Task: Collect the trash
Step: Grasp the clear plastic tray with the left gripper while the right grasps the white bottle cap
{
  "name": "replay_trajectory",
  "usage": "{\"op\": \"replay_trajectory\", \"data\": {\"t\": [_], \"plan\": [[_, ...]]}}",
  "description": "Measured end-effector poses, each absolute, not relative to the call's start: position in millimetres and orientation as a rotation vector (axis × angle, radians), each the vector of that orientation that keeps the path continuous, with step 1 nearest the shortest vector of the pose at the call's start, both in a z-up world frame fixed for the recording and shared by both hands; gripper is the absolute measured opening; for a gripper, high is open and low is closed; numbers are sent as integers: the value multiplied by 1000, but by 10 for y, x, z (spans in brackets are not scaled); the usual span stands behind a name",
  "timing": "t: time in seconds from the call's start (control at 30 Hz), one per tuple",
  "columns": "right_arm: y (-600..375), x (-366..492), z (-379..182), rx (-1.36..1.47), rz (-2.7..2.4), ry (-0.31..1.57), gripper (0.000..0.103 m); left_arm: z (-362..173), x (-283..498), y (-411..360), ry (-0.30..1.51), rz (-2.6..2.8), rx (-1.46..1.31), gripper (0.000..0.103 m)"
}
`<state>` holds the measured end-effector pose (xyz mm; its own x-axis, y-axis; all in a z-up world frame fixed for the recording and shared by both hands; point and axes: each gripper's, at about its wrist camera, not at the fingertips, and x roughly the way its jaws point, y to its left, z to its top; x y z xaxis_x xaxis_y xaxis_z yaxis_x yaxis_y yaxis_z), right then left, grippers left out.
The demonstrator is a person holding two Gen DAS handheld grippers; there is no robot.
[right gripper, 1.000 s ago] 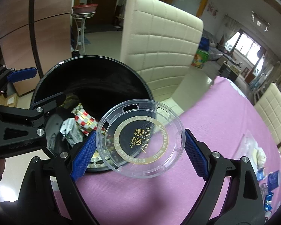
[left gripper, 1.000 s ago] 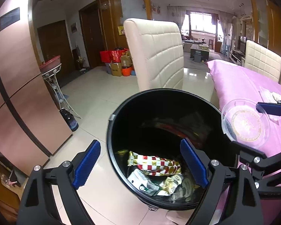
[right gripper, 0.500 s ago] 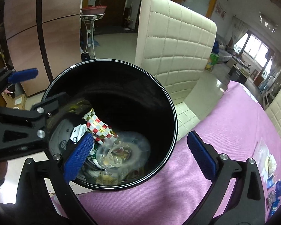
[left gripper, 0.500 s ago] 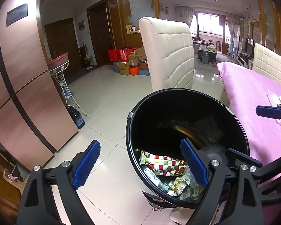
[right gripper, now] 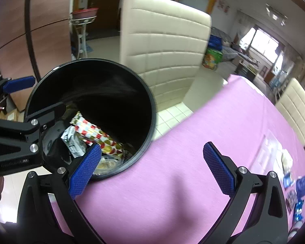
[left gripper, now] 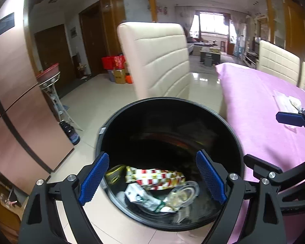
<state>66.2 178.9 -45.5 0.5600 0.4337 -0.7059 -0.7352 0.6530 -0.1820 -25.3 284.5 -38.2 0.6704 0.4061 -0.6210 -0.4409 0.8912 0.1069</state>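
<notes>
Right wrist: pink tablecloth beside cream chair.

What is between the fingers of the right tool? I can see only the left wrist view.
Observer: Nothing. The right tool is open, and only the pink tablecloth shows in the gap.
Operator: Is there more trash on the table for me?
Observer: Yes. Some small blue packets lie on the cloth, to the right of that tool, near the right edge of its view.
</notes>
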Motion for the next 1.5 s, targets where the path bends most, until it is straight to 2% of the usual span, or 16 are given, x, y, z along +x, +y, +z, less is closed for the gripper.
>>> {"op": "replay_trajectory", "data": {"t": [0.47,0.67,0.83,1.5], "plan": [[1012,867,-440,-423,564,681,97,-321,207,2216,675,353,-21,85],[493,1025,-492,-401,423,714,91,-278,505,1765,667,273,38,86],[21,1178,-582,-344,345,770,81,-276,679,1389,665,201,72,86],[-1041,1403,-780,-197,168,887,79,-504,1525,465,770,15,157,86]]}}
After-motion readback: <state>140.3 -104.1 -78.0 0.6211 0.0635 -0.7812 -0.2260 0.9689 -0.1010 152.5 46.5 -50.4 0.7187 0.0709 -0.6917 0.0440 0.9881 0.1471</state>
